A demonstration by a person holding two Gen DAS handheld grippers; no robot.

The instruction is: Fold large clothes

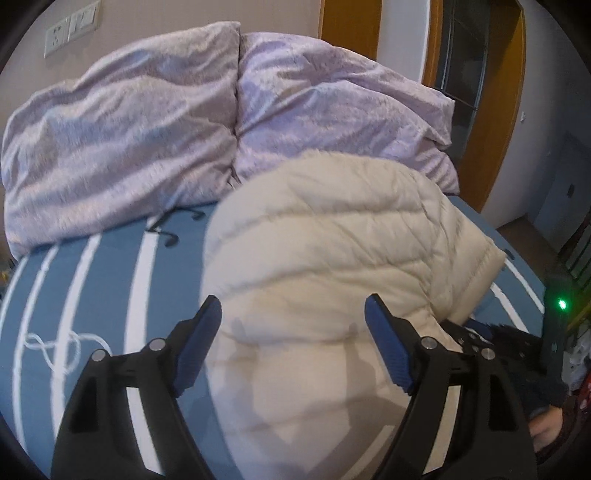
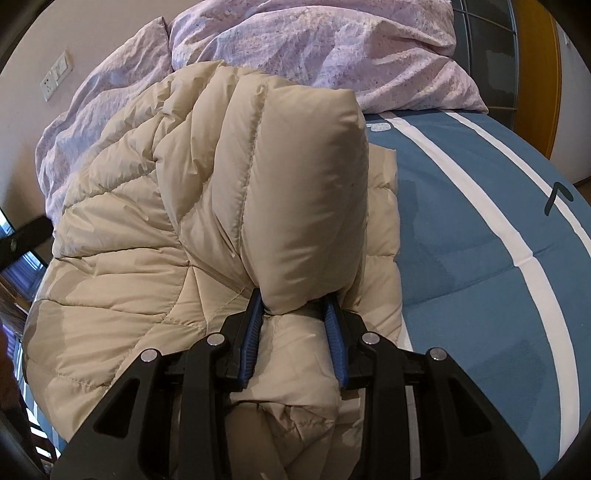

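A cream quilted down jacket [image 1: 325, 258] lies on the blue bed cover with white stripes [image 1: 85, 295]. My left gripper [image 1: 293, 314] is open and hovers just above the jacket's near part, with its blue pads [image 1: 197, 350] spread on either side. In the right wrist view my right gripper [image 2: 295, 306] is shut on a thick folded part of the jacket [image 2: 295, 184], which stands up in front of the camera. The rest of the jacket [image 2: 129, 258] spreads to the left. The right gripper also shows at the right edge of the left wrist view [image 1: 476, 341].
Two lilac pillows [image 1: 122, 147] lie at the head of the bed against the wall. A wooden door frame [image 1: 495, 110] stands at the right. The bed cover [image 2: 480, 240] extends to the right of the jacket. Wall sockets [image 1: 70, 29] are at the upper left.
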